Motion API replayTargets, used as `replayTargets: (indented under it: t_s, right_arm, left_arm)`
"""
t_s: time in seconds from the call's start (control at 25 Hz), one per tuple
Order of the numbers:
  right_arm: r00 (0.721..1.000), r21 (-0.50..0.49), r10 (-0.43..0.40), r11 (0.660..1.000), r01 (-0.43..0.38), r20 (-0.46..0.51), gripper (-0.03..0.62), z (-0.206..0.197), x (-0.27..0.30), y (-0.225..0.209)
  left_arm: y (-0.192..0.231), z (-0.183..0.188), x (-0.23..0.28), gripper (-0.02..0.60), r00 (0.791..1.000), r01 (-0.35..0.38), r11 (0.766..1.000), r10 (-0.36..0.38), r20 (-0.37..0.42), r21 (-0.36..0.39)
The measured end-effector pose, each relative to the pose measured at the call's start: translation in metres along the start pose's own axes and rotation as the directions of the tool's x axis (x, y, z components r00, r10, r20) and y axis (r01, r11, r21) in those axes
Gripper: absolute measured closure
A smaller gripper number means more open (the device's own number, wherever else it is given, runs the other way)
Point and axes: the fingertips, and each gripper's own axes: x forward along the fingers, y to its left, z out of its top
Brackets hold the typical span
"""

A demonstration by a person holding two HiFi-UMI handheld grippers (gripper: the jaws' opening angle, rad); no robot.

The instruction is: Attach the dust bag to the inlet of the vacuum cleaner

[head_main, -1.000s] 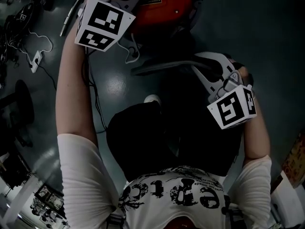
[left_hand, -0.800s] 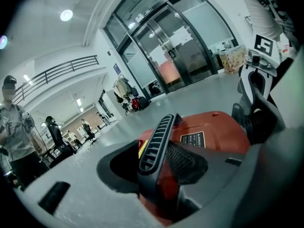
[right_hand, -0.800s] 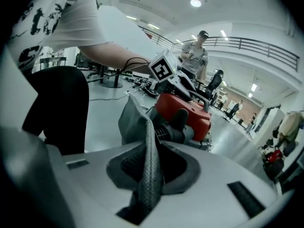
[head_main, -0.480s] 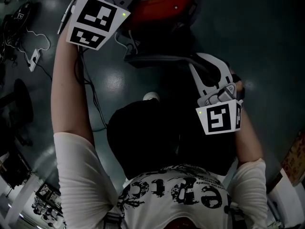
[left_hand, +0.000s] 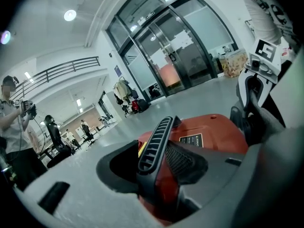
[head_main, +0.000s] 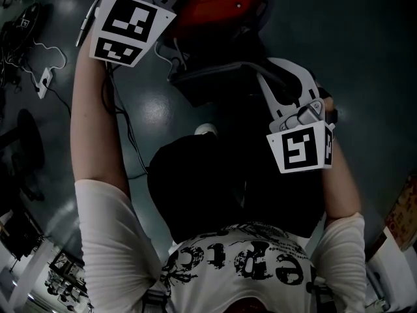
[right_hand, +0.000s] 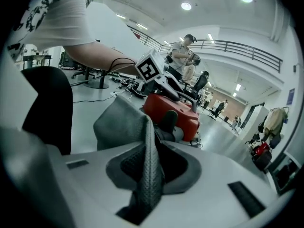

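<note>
The grey dust bag (right_hand: 124, 122) is pinched by its fabric between the closed jaws of the right gripper (right_hand: 148, 179); in the head view the bag is held out at about 1 o'clock, just below the red vacuum cleaner (head_main: 218, 5), which is seen at 12 o'clock; the left gripper (left_hand: 153, 177), at 11 o'clock, is clamped on a black ribbed part (left_hand: 156, 139) set against the red body; a white power strip (head_main: 44, 82) is seen on the floor (head_main: 365, 38) at 10 o'clock.
</note>
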Motion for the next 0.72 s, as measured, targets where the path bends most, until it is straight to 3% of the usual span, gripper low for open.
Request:
replayTargets:
  t_s: [0.32,0.44,0.56,0.72]
  right_arm:
    - [1.0,0.032,0.0,0.999,0.0,-0.007,0.54,-0.0016,0.0036,-0.0062]
    - [0.999,0.049,0.048,0.998,-0.047,-0.018,0.539,-0.0033,0.0062,-0.0042]
    - [0.992,0.133,0.123,0.984,-0.12,-0.014,0.539,-0.0026,0.0082,-0.0018]
    - [0.988,0.198,0.152,0.969,-0.144,-0.026,0.539,-0.0037,0.008,-0.0012]
  left_arm:
    - [-0.0013,0.0011,-0.0005,0.41,1.0,0.002,1.0,-0.002,-0.008,0.004]
    - [-0.0004,0.0,-0.0005,0.41,1.0,-0.01,1.0,0.01,-0.007,-0.002]
    - [0.0004,0.0,-0.0006,0.405,1.0,-0.018,1.0,0.018,-0.006,-0.017]
    - [0.0015,-0.0004,-0.0022,0.403,1.0,-0.014,1.0,0.014,-0.016,-0.015]
